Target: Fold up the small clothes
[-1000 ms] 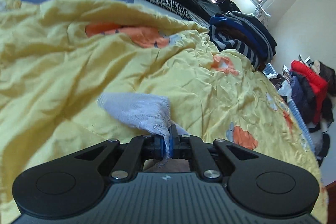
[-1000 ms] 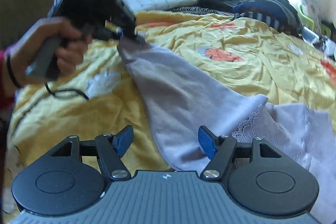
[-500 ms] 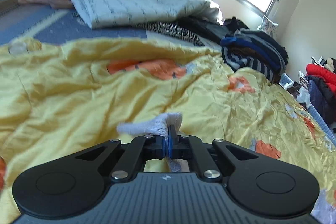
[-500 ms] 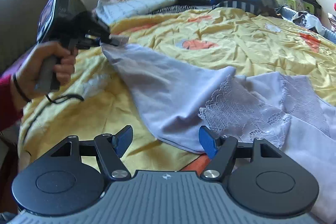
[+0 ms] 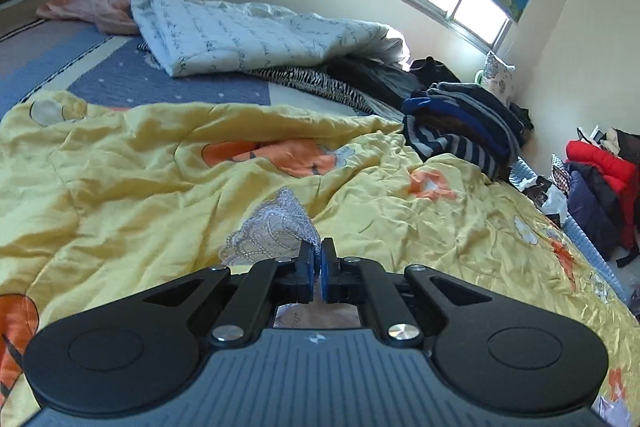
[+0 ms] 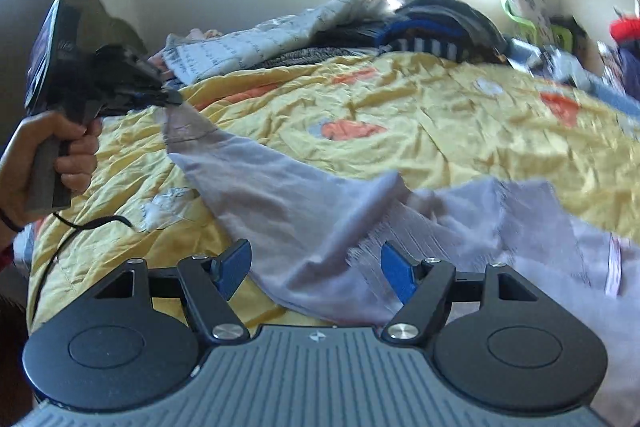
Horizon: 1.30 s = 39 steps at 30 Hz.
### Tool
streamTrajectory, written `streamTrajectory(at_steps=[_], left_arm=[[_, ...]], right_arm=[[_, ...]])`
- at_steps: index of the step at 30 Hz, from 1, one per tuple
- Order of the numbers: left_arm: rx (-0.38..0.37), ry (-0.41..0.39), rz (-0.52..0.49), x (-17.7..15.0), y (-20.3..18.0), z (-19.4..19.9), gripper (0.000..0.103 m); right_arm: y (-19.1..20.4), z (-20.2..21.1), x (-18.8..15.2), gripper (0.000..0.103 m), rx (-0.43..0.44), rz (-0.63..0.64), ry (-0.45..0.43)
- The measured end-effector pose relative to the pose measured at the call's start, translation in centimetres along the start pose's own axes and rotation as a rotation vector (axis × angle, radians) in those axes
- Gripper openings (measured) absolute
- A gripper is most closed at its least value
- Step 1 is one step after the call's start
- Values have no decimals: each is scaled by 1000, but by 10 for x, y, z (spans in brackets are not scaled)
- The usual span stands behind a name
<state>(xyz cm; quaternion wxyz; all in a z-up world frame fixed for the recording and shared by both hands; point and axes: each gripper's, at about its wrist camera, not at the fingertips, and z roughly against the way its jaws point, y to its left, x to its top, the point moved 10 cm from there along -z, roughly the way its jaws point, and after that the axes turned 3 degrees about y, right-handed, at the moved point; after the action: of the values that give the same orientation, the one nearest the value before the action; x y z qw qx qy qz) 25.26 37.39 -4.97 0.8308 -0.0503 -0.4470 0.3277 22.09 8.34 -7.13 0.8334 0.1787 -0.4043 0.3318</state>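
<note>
Lilac garment (image 6: 288, 211) pinched at lace corner by left tongs (image 5: 318, 259); right tongs (image 6: 316, 263) wide (over cloth); yellow quilt (image 5: 140, 179) beneath.

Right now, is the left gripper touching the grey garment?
Touching. The right wrist view shows the left gripper shut on a corner of the grey garment, which hangs taut from its fingertips.
</note>
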Motion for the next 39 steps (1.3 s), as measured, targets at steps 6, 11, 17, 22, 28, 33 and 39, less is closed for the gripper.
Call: streamTrajectory(at_steps=[6,11,17,22,28,33,39], left_arm=[[-16,50,82,-5,18,-12,4],[-65,34,16,1,10,5,3],[-123,-5,-62,12,-15,39,3],[-208,-12,-110,12,-50,62,3],[-240,4,-143,7,-75,67,3],[-275,33,-132,0,-80,66,3],[-281,63,-129,-3,-79,59,3]], right_arm=[[70,-41,35,69,-2,229,-54],[125,-86,51,50,34,372,-54],[139,-103,71,50,25,323,-108],[136,-98,80,51,15,233,-163],[108,-96,99,49,13,13,-202],[95,-94,112,34,101,-95,-202],[88,-82,108,8,97,-48,-220]])
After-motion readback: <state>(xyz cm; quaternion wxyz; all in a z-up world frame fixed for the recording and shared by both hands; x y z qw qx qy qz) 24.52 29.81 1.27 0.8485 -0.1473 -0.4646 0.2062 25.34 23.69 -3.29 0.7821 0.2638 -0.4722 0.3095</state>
